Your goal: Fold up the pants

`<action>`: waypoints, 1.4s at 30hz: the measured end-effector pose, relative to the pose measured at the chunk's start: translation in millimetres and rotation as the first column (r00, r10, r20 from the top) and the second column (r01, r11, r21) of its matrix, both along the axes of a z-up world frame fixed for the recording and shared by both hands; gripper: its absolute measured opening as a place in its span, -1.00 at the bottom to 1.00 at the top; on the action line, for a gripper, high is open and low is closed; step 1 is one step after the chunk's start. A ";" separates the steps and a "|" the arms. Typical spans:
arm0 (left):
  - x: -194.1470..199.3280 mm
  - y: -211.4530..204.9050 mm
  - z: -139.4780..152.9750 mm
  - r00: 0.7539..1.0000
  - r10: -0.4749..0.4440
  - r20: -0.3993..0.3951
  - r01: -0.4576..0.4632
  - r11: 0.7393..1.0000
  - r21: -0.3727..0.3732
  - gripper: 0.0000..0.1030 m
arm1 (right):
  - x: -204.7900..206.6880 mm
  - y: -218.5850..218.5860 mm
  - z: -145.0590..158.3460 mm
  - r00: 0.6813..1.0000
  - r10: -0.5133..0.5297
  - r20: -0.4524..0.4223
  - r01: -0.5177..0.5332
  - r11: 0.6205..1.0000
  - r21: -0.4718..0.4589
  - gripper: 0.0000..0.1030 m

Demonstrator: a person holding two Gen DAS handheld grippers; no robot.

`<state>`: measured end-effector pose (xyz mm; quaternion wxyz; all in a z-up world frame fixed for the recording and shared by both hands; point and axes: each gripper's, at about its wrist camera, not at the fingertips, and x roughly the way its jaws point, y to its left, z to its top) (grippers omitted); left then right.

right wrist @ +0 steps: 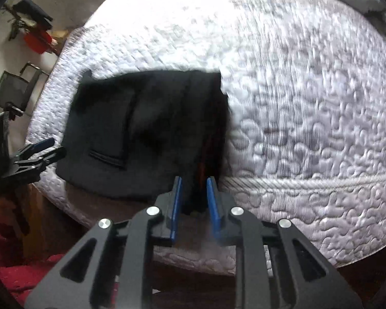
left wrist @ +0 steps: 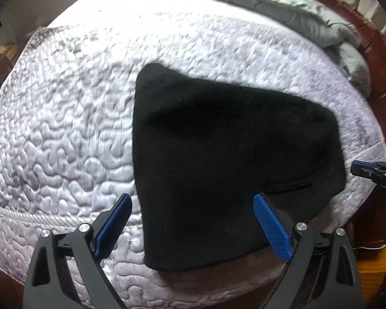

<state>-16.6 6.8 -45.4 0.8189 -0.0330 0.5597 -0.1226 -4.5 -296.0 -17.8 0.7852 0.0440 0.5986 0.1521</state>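
Observation:
Black pants (left wrist: 231,159) lie folded into a compact block on the white quilted mattress (left wrist: 64,134), near its front edge. My left gripper (left wrist: 193,200) is open, its blue fingers spread over the pants' near left corner without gripping. In the right wrist view the pants (right wrist: 141,134) lie ahead, a back pocket visible. My right gripper (right wrist: 194,182) is nearly closed on the pants' near edge, with dark cloth between its blue pads. The other gripper also shows at the edge of each view: the right one in the left wrist view (left wrist: 373,173), the left one in the right wrist view (right wrist: 36,154).
A grey-green blanket (left wrist: 283,7) is bunched at the mattress's far side. A dark wooden bed frame (left wrist: 373,64) runs along the right. A black chair (right wrist: 12,92) and red items (right wrist: 36,41) stand by the wall. Red cloth (right wrist: 20,270) lies below the bed edge.

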 end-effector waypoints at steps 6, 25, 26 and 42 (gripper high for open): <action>3.0 -14.8 -5.5 0.999 -0.033 -0.016 0.033 0.999 0.010 0.85 | 1.7 45.0 1.0 0.995 0.100 -0.010 -0.099 0.994 0.038 -0.60; -10.7 -12.8 2.3 0.998 -0.058 0.024 0.058 0.998 0.013 0.85 | 19.8 48.0 1.2 0.999 0.032 0.016 -0.032 0.999 0.004 -0.33; -9.6 -12.8 3.9 0.998 -0.060 0.027 0.060 0.998 0.010 0.85 | 26.4 48.5 5.5 0.999 0.027 0.029 -0.027 1.000 0.005 -0.33; 17.4 -15.6 8.3 0.997 -0.056 0.057 0.056 0.998 0.012 0.86 | 84.9 54.2 -39.8 1.000 -0.014 -0.007 0.013 0.997 -0.076 -0.37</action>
